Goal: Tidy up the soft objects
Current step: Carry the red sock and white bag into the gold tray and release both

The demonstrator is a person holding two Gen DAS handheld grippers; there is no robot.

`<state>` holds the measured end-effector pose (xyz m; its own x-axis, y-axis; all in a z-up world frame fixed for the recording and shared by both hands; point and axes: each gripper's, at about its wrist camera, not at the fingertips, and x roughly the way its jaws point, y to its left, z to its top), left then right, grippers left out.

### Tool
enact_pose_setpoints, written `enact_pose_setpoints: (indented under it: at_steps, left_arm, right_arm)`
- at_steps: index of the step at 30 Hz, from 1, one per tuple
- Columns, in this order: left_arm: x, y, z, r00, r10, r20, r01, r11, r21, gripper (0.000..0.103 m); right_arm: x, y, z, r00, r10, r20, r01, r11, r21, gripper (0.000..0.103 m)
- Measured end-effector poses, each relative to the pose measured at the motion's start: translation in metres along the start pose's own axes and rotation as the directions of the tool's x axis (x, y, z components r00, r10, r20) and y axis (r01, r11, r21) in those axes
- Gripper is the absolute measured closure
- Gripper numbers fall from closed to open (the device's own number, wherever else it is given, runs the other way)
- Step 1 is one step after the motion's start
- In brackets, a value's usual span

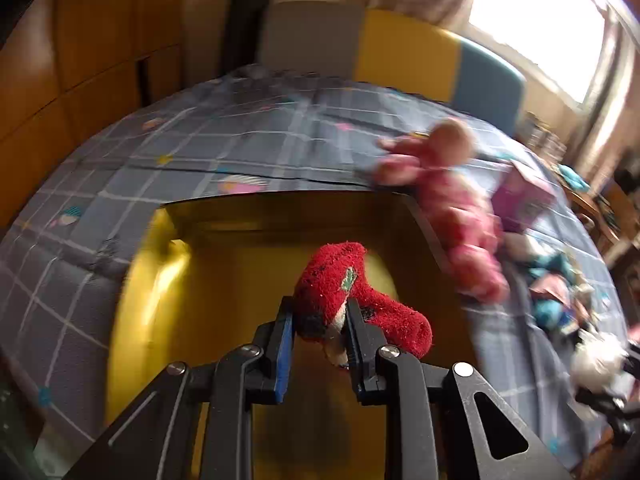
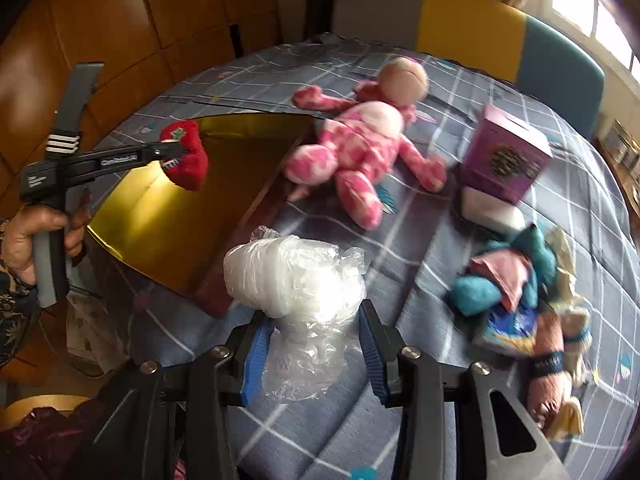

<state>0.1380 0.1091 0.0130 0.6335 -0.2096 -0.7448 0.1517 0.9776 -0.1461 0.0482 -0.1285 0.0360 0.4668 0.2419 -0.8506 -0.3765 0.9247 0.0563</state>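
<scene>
The bed (image 2: 400, 420), under a grey-blue checked cover, fills both views, yet its near edge is cut off behind the gripper frames and its far side blurs in the left wrist view. A yellow box (image 1: 248, 248) with a gold-lined inside lies open on the bed; its floor is partly hidden by the left hand-held gripper's frame, and its right wall is smeared by motion. Just beside that wall, touching it, sprawls a pink plush doll (image 2: 360, 148), sharp in the right wrist view but only a pink smear in the left one.

A purple carton (image 2: 504, 156) stands right of the doll on a white block, whose lower edge is hard to make out. Nearer, a heap of small cloth items (image 2: 512, 280), teal, pink and tan, runs out of frame at the right; its single pieces cannot be told apart.

The right hand-held gripper (image 2: 316, 344) is clamped on a clear plastic bag (image 2: 296, 276) of white stuff, whose crumpled tail hides the bed below it. Only the right wrist view shows the person's left hand (image 2: 28, 236) on the other tool's handle.

The left hand-held gripper (image 1: 320, 320) pinches a red sock (image 1: 344, 284), jaws narrow, holding it above the open box; the sock's lower end is hidden behind the fingers.
</scene>
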Motion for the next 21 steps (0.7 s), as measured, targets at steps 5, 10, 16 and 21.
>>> enact_pose_setpoints:
  at_steps: [5,10,16,21]
  left_arm:
    - [0.025,0.07,0.015,0.991,0.124,-0.04,-0.128,0.986,-0.106,0.079]
    - [0.044,0.104,0.018,0.982,0.178,-0.065,-0.185,0.975,-0.12,0.077]
    - [0.054,0.116,0.02,0.984,0.164,-0.063,-0.171,0.976,-0.138,0.07]
    - [0.054,0.11,0.022,0.984,0.173,-0.048,-0.178,0.974,-0.138,0.048]
  right_arm:
    - [0.039,0.052,0.052,0.998,0.064,0.0,-0.064,0.994,-0.093,0.061]
    - [0.078,0.077,0.094,0.997,0.066,-0.03,-0.069,0.991,-0.117,0.061]
    - [0.13,0.087,0.127,0.996,0.001,-0.087,-0.011,0.992,-0.124,0.061]
    - [0.168,0.083,0.144,0.993,-0.079,-0.09,0.067,0.99,-0.126,0.058]
